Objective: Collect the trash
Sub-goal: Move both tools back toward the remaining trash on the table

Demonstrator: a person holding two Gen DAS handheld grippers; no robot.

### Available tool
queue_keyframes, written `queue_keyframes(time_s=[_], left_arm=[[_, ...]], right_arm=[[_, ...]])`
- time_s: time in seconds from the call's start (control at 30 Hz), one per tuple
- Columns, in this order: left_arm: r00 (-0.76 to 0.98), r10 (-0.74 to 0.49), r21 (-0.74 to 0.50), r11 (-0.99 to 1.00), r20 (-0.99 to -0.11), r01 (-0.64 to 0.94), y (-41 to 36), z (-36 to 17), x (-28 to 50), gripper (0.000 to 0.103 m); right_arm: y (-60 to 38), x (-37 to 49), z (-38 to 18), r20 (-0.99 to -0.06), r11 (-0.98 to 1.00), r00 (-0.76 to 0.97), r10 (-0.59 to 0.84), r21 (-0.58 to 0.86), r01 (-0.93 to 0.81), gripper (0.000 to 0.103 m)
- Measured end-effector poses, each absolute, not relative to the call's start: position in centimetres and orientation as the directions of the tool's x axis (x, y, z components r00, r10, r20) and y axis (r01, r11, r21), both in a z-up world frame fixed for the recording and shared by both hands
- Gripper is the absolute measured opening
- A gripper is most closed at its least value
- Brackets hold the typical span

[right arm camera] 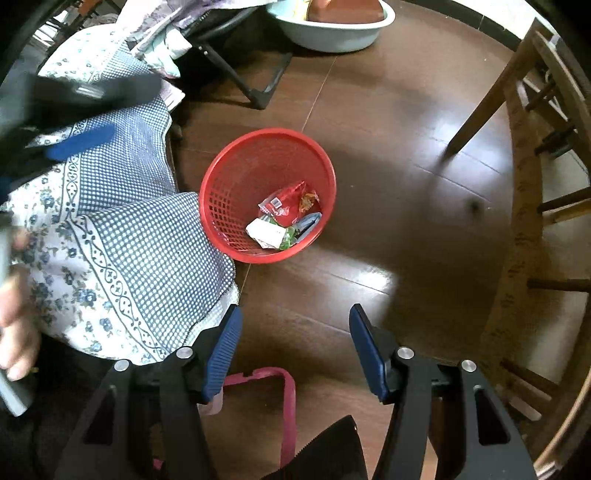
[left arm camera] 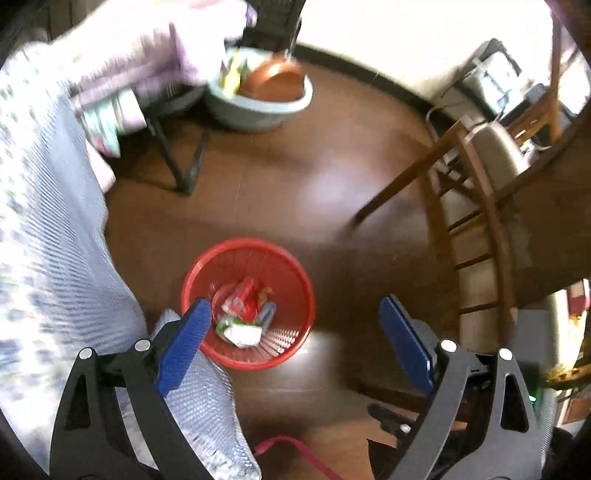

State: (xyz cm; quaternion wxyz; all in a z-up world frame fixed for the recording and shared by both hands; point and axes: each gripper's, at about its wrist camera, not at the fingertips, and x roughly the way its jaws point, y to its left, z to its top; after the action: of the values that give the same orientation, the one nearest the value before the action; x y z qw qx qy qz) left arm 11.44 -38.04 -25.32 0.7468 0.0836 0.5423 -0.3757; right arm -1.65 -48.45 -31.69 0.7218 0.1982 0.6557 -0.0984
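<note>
A red mesh basket (left arm camera: 295, 280) (right arm camera: 236, 184) stands on the brown wooden floor. Inside it lie several wrappers: a red packet (left arm camera: 246, 297) (right arm camera: 286, 205), a white and green one (left arm camera: 242, 332) (right arm camera: 271, 232) and a bluish one (right arm camera: 308, 223). My left gripper (left arm camera: 295, 308) hangs above the basket, open wide, with nothing between its blue pads. My right gripper (right arm camera: 295, 317) points down at bare floor in front of the basket, its jaws apart and empty. The left gripper's blue pad (right arm camera: 83, 142) shows blurred at the left of the right wrist view.
A blue-and-white patterned cloth (right arm camera: 122, 251) (left arm camera: 44, 240) drapes down at the left, touching the basket. A pale basin (left arm camera: 258, 99) (right arm camera: 332, 33) sits at the back beside a black folding stand (right arm camera: 255, 85). A wooden chair (left arm camera: 476, 221) (right arm camera: 535, 184) stands right. A pink item (right arm camera: 288, 402) lies below.
</note>
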Motion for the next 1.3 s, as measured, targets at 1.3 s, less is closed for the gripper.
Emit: queue_keyframes(time_s=[1.3], left_arm=[[0.734,-0.031,-0.198,0.97,-0.678,-0.142,8.1,-8.0,17.7,0.096]], right_arm=[[-17.8,12.4,-9.2,-0.794,0.968,0.554,0.25,0.204,-0.145,0.097]])
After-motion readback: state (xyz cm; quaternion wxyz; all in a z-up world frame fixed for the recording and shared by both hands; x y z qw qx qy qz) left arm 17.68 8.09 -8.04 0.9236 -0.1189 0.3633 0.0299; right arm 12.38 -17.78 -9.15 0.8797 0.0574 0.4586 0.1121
